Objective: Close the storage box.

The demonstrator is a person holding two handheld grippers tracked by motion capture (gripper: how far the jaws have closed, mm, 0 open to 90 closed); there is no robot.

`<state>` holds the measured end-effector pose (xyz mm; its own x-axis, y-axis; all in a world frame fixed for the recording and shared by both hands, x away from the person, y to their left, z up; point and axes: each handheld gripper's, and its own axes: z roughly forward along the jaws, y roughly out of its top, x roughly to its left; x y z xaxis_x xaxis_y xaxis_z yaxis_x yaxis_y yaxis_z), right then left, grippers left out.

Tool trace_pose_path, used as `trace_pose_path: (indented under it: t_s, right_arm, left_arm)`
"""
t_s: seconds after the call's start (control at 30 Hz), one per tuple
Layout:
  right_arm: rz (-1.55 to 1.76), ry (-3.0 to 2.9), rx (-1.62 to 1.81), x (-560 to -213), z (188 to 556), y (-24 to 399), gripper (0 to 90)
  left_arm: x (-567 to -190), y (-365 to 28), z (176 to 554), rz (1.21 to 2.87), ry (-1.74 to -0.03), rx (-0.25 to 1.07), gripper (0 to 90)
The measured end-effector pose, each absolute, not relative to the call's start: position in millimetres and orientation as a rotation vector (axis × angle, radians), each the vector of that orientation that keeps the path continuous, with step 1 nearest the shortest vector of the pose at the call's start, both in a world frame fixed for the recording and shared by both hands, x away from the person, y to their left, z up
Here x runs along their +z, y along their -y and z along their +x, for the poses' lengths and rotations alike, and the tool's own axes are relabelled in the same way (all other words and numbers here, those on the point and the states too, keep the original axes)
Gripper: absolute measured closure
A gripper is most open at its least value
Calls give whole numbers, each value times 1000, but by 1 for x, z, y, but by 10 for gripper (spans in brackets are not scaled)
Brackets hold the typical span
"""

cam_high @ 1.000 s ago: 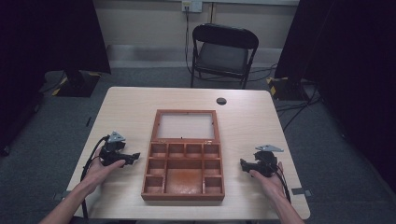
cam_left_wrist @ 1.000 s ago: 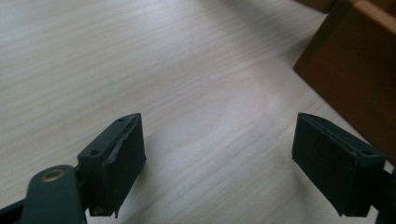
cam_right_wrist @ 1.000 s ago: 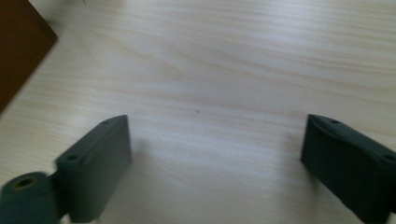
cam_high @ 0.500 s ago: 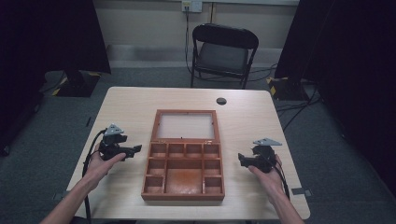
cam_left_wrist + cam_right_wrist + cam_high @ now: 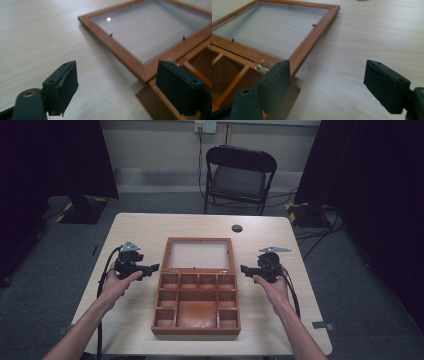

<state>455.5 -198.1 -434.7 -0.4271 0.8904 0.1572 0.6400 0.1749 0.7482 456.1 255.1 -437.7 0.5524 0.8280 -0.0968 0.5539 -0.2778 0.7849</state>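
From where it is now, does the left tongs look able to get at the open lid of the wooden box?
Probably yes: the left tongs stand open beside the glass-paned lid, which lies flat on the table, with bare tabletop between them and nothing in the way.

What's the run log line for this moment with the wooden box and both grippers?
box: wooden box lid flat open | left gripper: open, beside box, nothing between jaws | right gripper: open, beside box, nothing between jaws
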Motion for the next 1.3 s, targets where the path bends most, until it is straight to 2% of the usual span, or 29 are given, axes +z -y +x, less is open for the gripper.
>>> trace_pose_path:
  t_s: [0.17, 0.3, 0.5, 0.77, 1.13, 1.3]
  right_arm:
    - [1405, -2148, 1112, -425, 474, 186, 206]
    - [1385, -2146, 1114, -421, 493, 174, 204]
    - [1379, -2185, 1109, -433, 507, 157, 207]
    - [1427, -2221, 1101, -463, 513, 145, 197]
    - [1489, -2210, 1119, -471, 519, 142, 164]
    - [1533, -2215, 1158, -475, 520, 135, 150]
  left_arm:
    - [-431, -244, 470, 1996, -1110, 421, 177]
    - [-425, -237, 483, 1948, -1123, 415, 178]
    - [-438, -228, 496, 1960, -1158, 365, 180]
    - [-458, -226, 498, 1971, -1212, 323, 178]
    - [-468, -222, 506, 1985, -1243, 280, 167]
    - [-474, -220, 510, 1935, -1284, 202, 150]
